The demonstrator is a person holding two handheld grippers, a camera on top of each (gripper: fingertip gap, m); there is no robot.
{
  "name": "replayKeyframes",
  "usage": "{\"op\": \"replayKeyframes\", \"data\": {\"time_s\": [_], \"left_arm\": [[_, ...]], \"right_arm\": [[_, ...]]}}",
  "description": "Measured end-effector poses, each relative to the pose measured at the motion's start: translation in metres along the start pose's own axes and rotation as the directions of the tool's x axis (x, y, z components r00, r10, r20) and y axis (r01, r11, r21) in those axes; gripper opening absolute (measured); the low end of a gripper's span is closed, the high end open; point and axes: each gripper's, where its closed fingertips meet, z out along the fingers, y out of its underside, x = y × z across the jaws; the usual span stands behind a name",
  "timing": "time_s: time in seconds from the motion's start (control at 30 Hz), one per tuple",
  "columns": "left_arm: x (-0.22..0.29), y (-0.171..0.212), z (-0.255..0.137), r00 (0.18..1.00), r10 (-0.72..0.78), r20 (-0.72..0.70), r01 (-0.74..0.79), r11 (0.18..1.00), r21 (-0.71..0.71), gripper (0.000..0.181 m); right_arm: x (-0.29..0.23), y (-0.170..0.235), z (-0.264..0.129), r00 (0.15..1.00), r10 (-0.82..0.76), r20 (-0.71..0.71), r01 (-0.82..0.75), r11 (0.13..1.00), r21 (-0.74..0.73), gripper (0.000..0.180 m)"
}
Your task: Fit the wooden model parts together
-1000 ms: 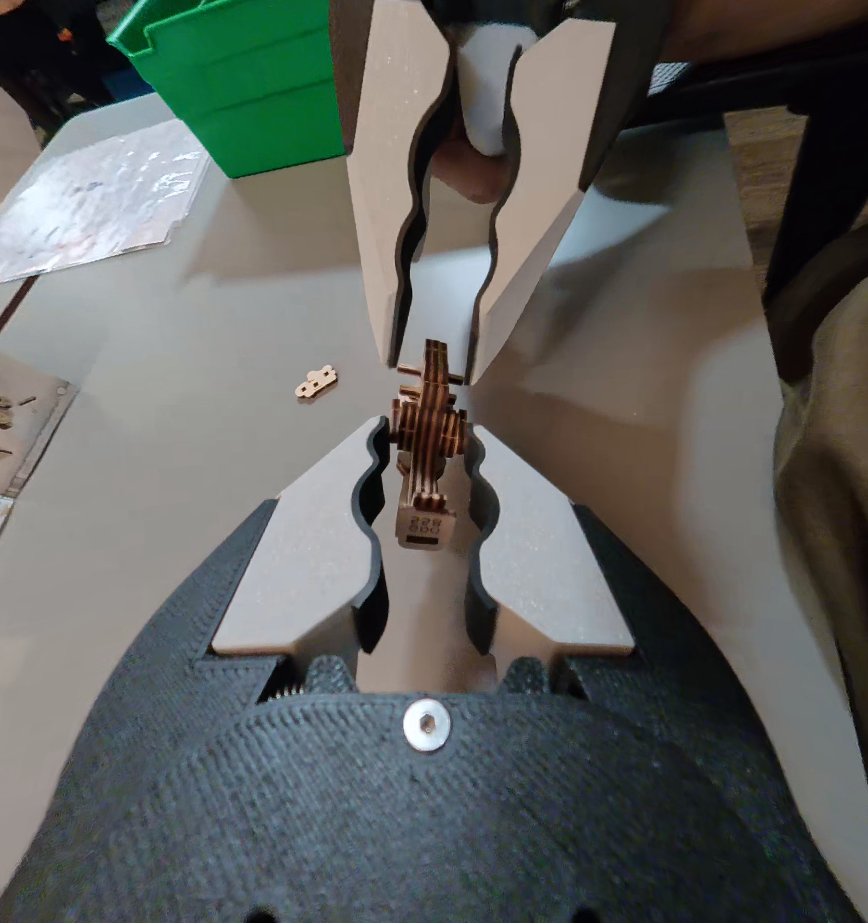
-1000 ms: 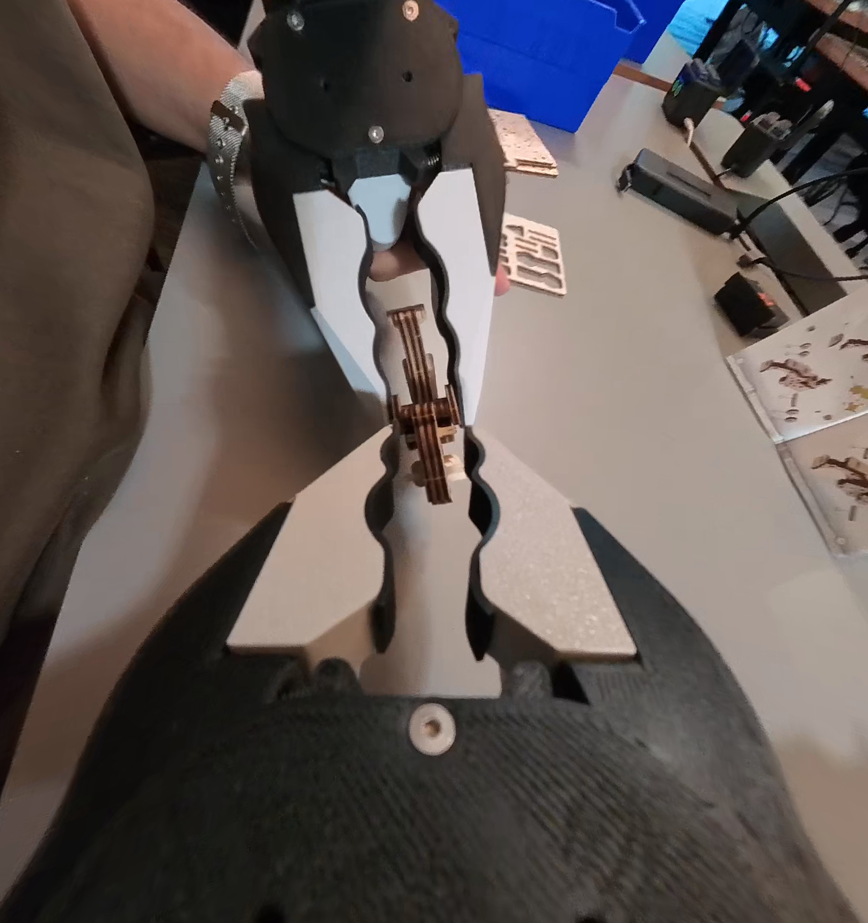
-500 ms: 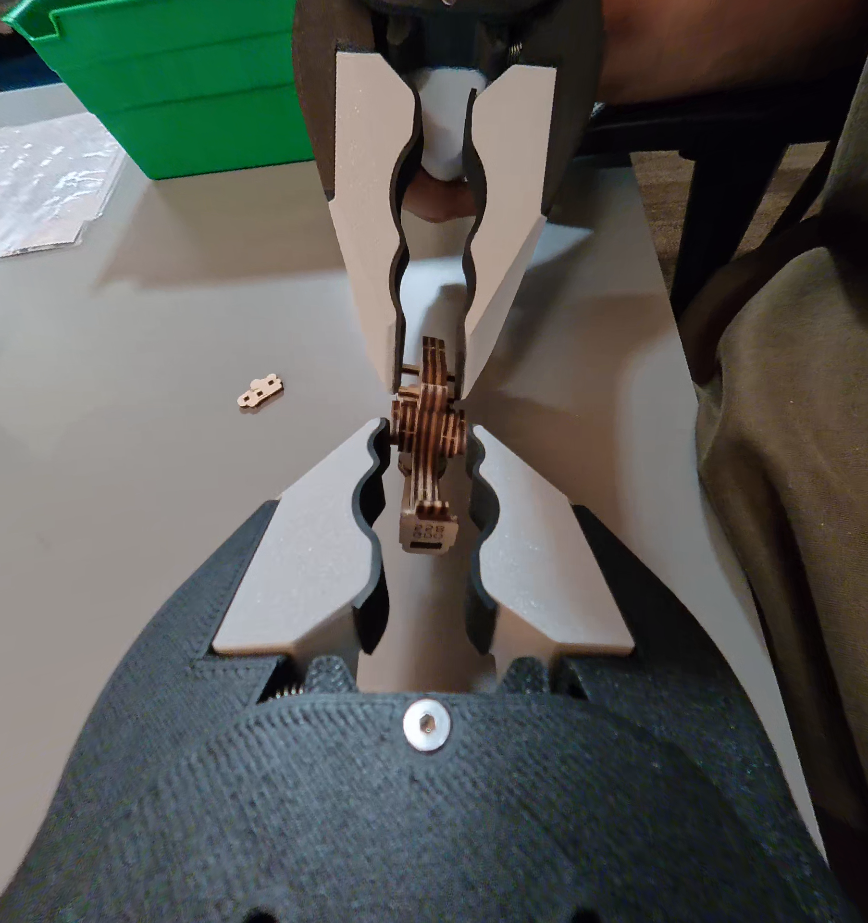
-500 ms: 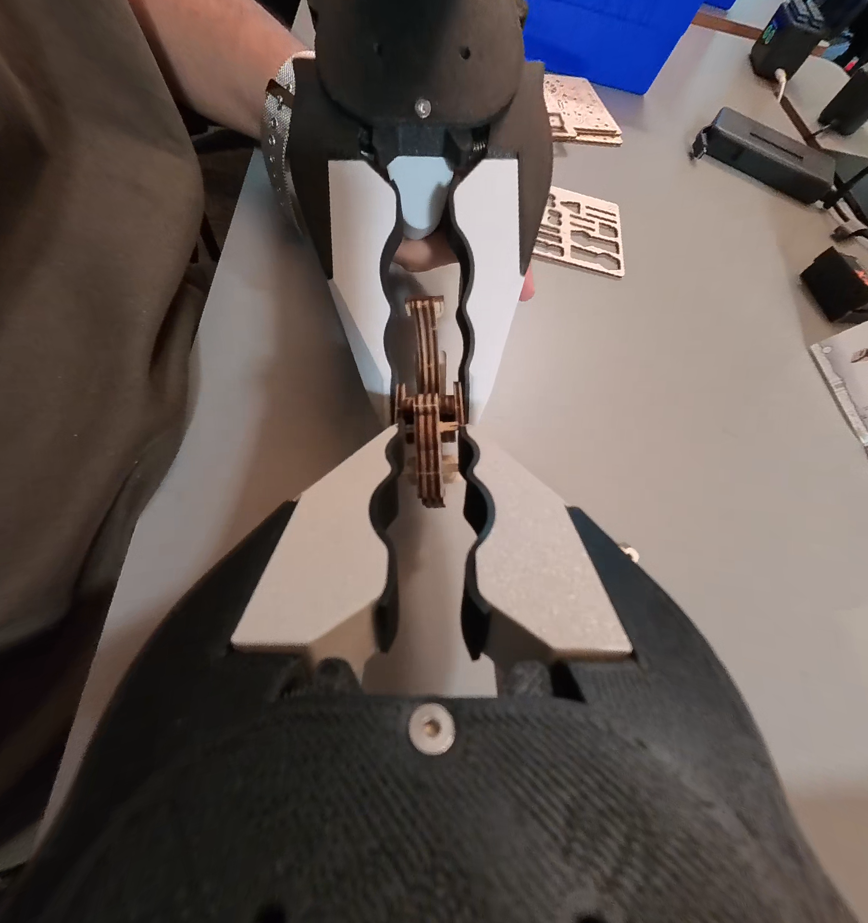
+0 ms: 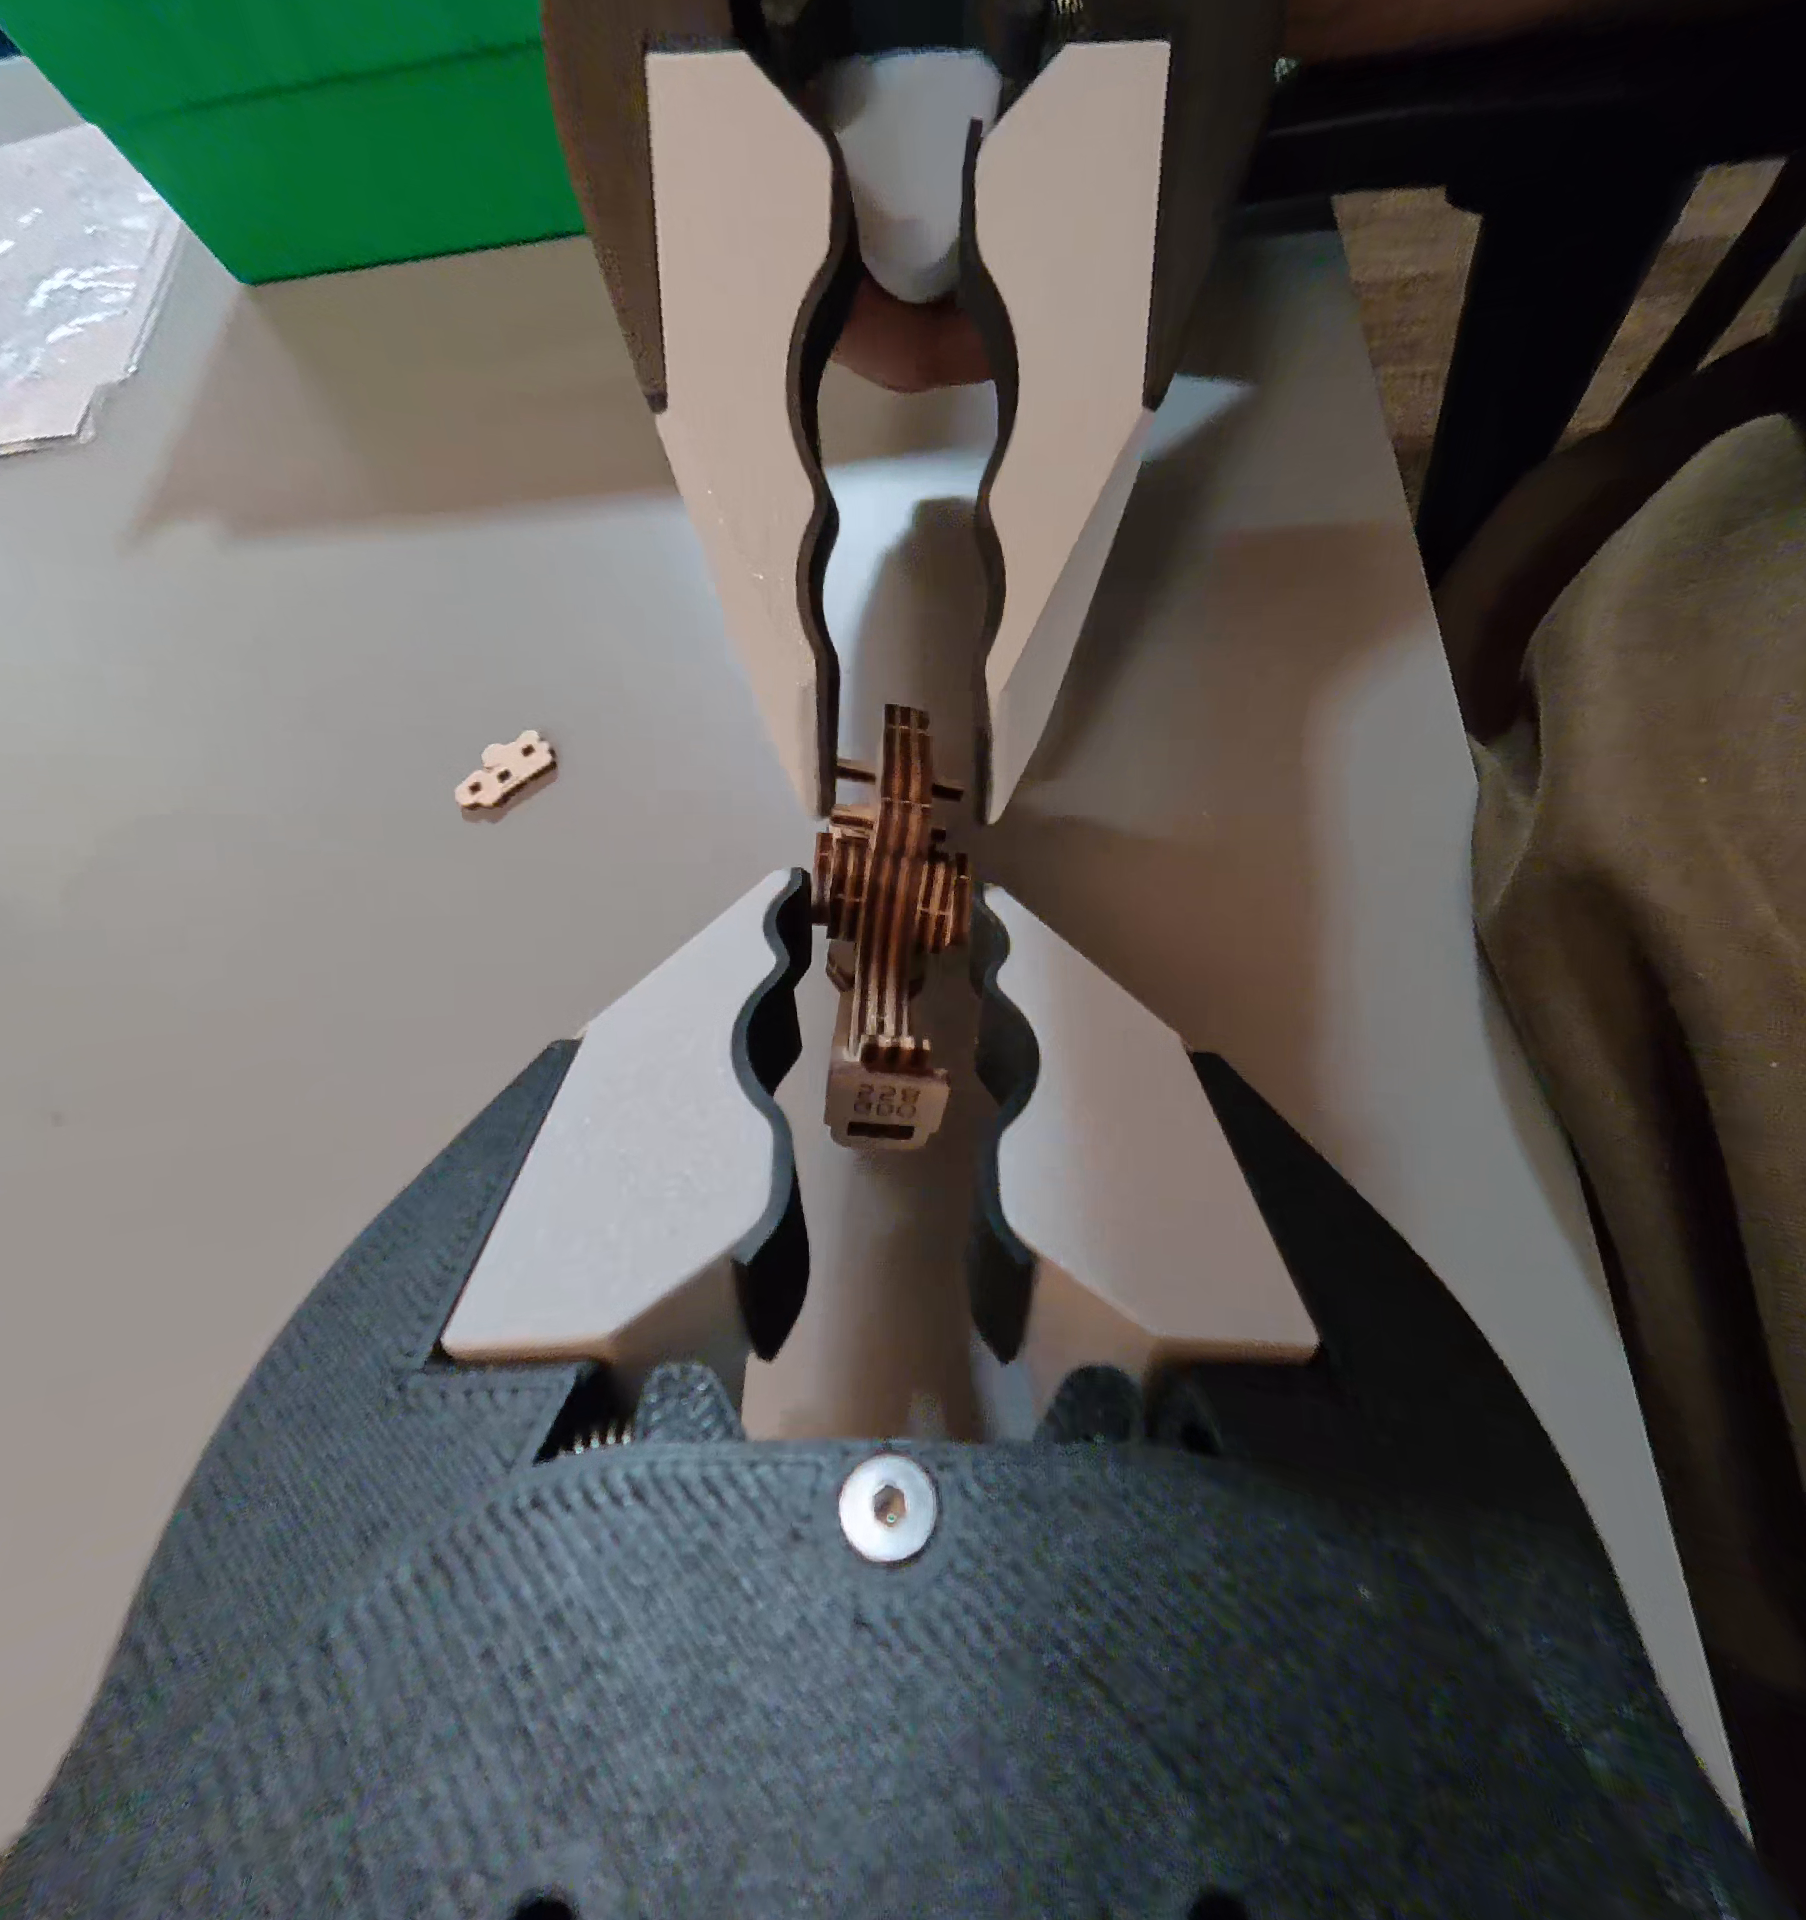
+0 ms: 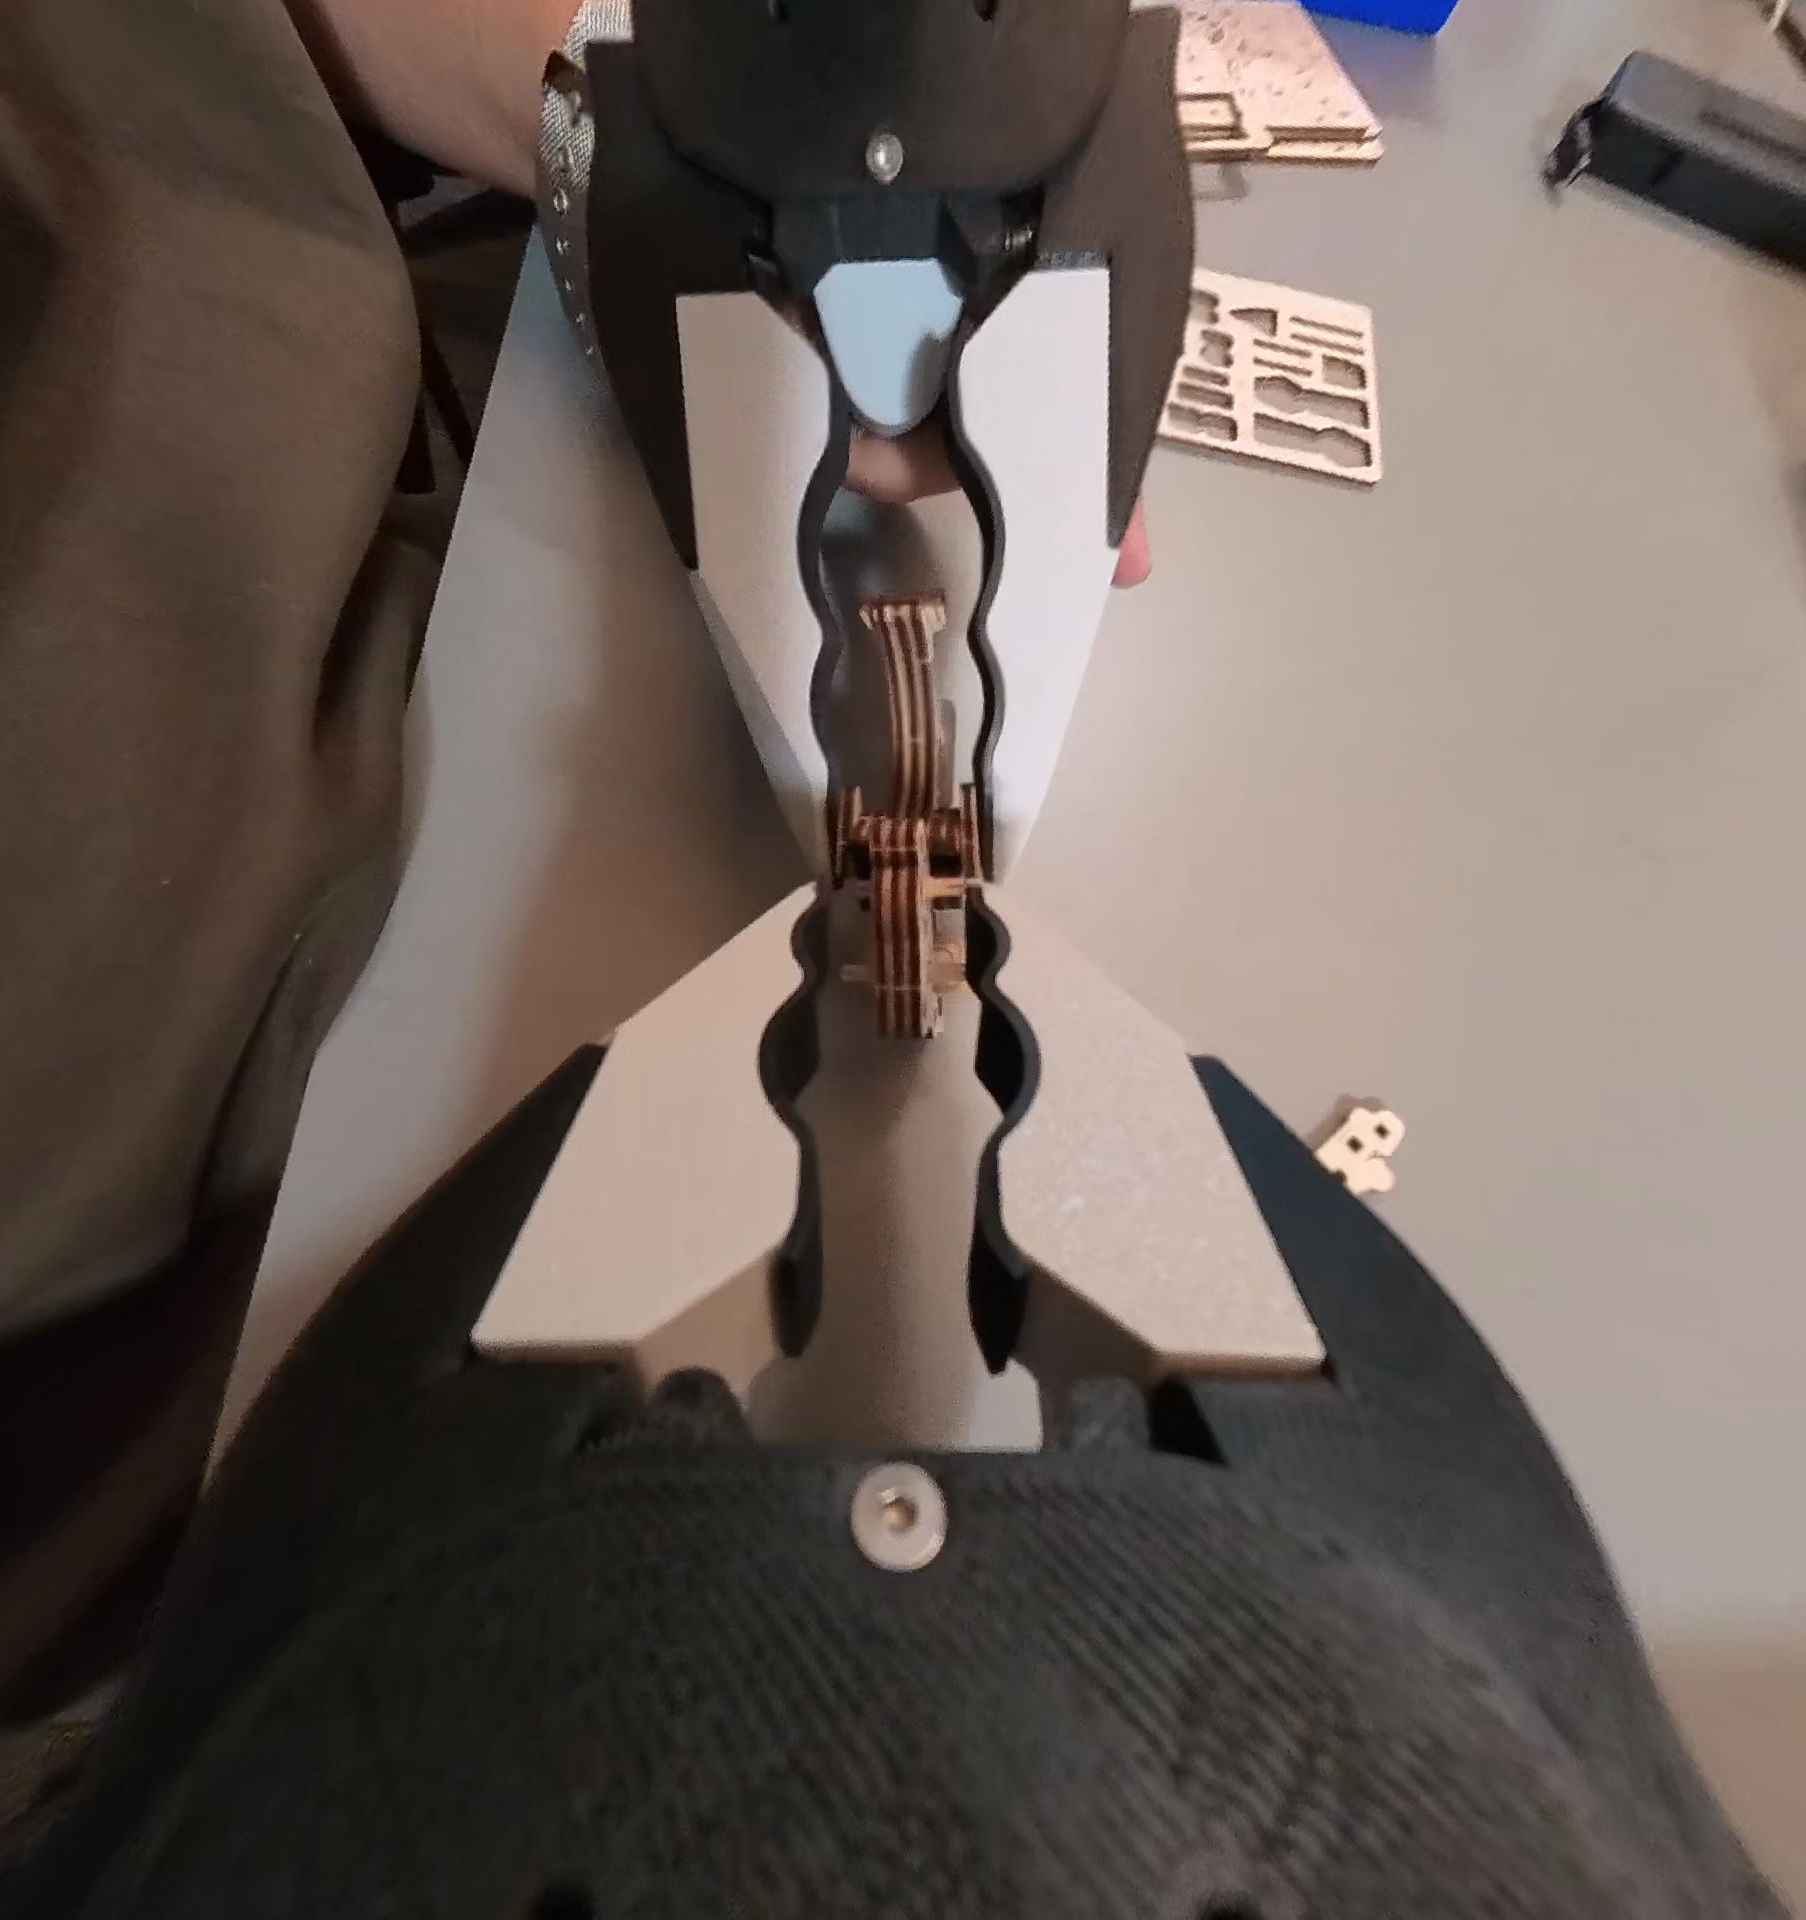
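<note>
Facing tip to tip above the bench, your left gripper and right gripper both clamp the wooden model; one loose part lies nearby.

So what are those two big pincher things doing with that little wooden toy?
A person holds a hand-held gripper in each hand, and both pinch the same small wooden model from opposite ends above the grey table. The left hand-held gripper and the right hand-held gripper meet nose to nose, pressing its parts together. One loose wooden piece lies on the table nearby, not yet used.
</note>
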Motion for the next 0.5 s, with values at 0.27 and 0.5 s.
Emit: {"op": "replayKeyframes", "data": {"time_s": [0.27,0.5], "left_arm": [[0.0021,-0.0031,-0.0004,1.000,-0.011,-0.015,0.011,1.000,0.014,0.026],[0.0077,-0.0026,0.0025,0.999,-0.009,-0.043,0.009,1.000,0.006,0.026]], "right_arm": [[-0.0038,-0.0017,-0.0042,0.998,0.045,0.043,-0.045,0.999,0.008,0.027],[-0.0044,0.0024,-0.0050,0.996,0.062,0.059,-0.062,0.998,-0.013,0.017]]}}
